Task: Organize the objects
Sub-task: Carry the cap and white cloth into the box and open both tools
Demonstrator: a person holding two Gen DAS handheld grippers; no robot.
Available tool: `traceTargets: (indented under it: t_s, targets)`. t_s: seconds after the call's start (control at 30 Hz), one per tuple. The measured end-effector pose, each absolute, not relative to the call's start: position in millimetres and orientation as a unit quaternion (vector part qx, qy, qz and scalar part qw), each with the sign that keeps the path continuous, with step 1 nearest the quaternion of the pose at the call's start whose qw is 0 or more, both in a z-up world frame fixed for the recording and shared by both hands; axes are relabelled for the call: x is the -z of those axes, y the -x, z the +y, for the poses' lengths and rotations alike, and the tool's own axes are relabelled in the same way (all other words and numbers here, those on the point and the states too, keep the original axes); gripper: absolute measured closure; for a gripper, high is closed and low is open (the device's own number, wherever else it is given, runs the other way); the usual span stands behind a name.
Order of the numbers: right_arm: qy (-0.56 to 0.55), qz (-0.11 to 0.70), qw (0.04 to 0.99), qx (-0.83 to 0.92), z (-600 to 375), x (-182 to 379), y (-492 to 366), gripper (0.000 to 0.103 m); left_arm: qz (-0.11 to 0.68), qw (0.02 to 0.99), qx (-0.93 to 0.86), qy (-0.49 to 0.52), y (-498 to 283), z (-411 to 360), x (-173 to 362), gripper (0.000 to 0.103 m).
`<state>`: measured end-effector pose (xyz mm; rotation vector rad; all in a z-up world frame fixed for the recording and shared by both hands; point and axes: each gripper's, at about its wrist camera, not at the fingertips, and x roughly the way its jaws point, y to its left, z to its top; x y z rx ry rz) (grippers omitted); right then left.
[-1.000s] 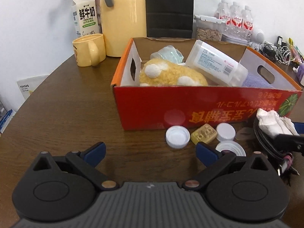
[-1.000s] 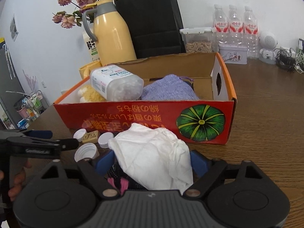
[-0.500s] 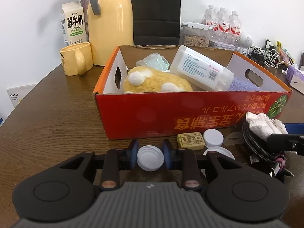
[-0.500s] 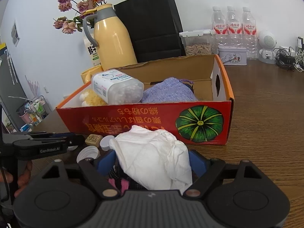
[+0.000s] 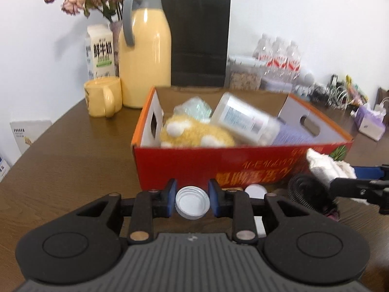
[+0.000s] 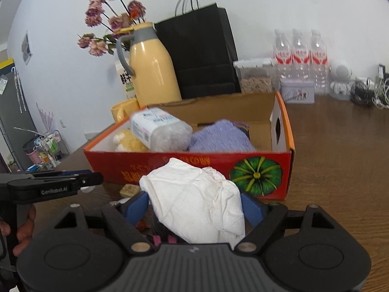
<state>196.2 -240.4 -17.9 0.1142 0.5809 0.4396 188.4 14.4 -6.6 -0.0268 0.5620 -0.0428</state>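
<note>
We have the left gripper (image 5: 192, 200) clamped on a white cap (image 5: 192, 202), held just in front of the red box (image 5: 243, 168) on the table (image 5: 73, 170). Our right gripper (image 6: 194, 209) holds its fingers wide around a bundle of black cord topped with a crumpled white tissue (image 6: 194, 199); it appears gripped. We judge this the carrying step: next we lift both loads over the near wall and release them inside, clear of the plush toy (image 5: 194, 133) and the bottle (image 5: 243, 119).
</note>
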Motion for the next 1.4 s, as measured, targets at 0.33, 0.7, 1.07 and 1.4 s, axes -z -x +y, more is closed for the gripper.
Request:
traceTargets:
  t_s: [0.33, 0.7, 1.07, 1.4]
  targets:
    - [-0.049, 0.241, 0.946, -0.212, -236, -14, -201, 0.021, 0.220, 0.975, 0.037, 0.007, -196, 6, -30, 0.074]
    - [-0.037, 0.191, 0.961, -0.194, -226, -51, -253, 0.021, 0.168, 0.985, 0.022, 0.017, -246, 1, -66, 0.074]
    - [-0.043, 0.212, 0.963, -0.158, -220, -28, -315, 0.021, 0.188, 0.981, -0.013, 0.043, -311, 7, -48, 0.074]
    - [-0.042, 0.242, 0.957, -0.152, -220, -7, -324, 0.016, 0.206, 0.978, -0.016, 0.029, -315, 5, -34, 0.035]
